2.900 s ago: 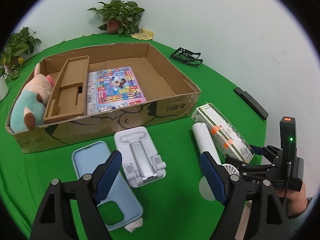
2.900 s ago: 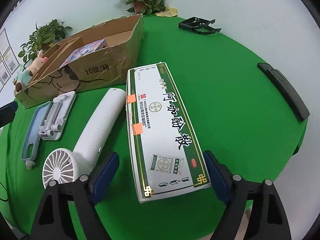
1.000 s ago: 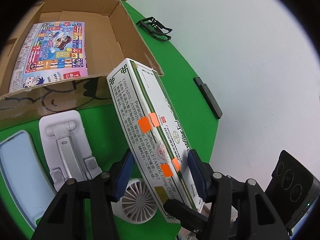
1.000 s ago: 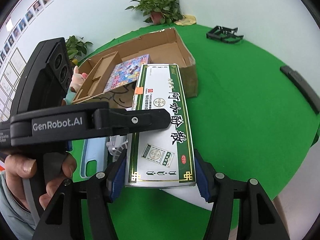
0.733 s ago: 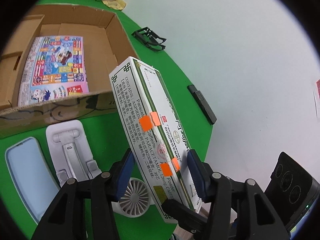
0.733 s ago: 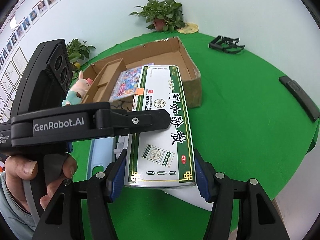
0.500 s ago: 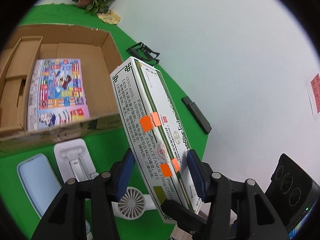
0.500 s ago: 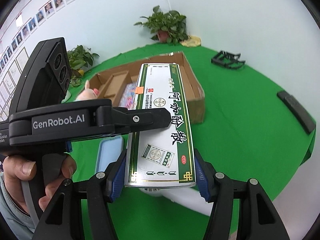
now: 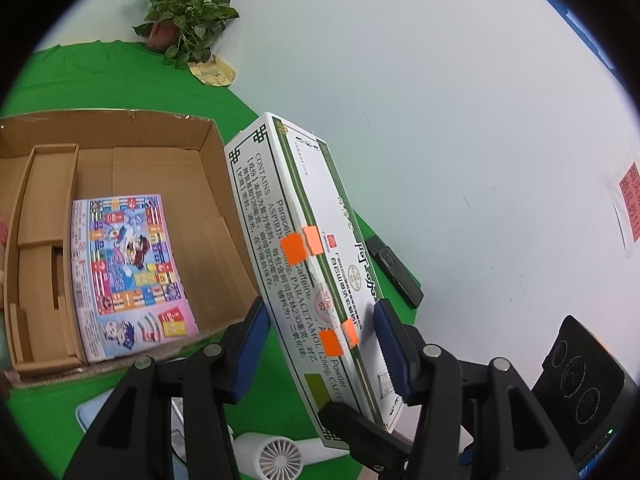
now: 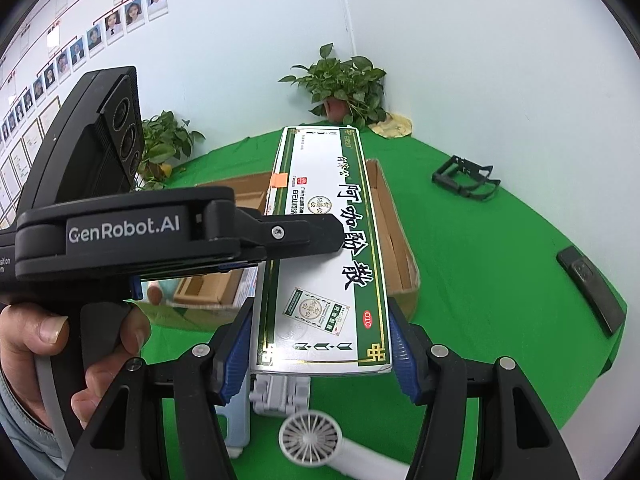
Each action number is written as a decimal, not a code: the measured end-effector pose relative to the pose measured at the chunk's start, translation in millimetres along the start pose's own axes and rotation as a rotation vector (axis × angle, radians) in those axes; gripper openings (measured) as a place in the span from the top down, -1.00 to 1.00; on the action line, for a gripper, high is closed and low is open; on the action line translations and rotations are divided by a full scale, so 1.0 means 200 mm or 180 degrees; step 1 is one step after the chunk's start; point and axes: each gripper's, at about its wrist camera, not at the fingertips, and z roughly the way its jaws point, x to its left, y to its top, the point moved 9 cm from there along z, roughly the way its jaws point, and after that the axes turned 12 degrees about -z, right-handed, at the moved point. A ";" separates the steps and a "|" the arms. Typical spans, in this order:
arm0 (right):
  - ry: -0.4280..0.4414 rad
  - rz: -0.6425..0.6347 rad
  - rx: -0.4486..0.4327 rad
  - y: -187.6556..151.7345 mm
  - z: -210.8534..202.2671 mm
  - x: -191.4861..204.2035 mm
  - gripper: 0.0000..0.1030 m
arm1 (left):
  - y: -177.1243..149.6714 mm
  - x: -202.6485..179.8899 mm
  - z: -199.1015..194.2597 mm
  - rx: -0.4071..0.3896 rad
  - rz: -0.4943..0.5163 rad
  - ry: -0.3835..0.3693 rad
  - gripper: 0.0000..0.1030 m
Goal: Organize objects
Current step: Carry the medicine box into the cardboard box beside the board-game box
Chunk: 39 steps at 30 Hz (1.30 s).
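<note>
You are working in an office room set up for recording. Up and to the left of your right hand-held gripper [image 10: 320, 344], the pale wall carries a chart of staff portraits [image 10: 92, 32] joined by lines, with framed certificates [image 10: 20, 152] lower down at the far left. Ahead of the gripper, the table [image 10: 480, 280] wears a bright green cloth, like a staged backdrop. Potted plants [image 10: 344, 84] stand in the corner straight ahead and by the left wall [image 10: 164, 144]. Far right of your left hand-held gripper [image 9: 320, 344], a red notice [image 9: 630, 208] with Chinese writing hangs on the bare white wall.
</note>
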 end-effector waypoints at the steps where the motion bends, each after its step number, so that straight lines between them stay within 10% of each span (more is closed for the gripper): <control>1: 0.0006 0.0003 -0.0006 0.02 0.02 -0.01 -0.12 | 0.01 0.00 0.00 -0.0003 0.0002 0.0004 -0.02; 14: 0.0162 0.0039 0.0214 0.20 0.42 -0.17 -0.12 | 0.26 0.23 0.23 0.0122 -0.0247 0.0117 -0.01; 39: 0.0474 0.0452 0.0932 -0.03 1.11 -0.33 -0.12 | 0.32 0.64 0.68 0.0684 -0.0787 0.0609 -0.05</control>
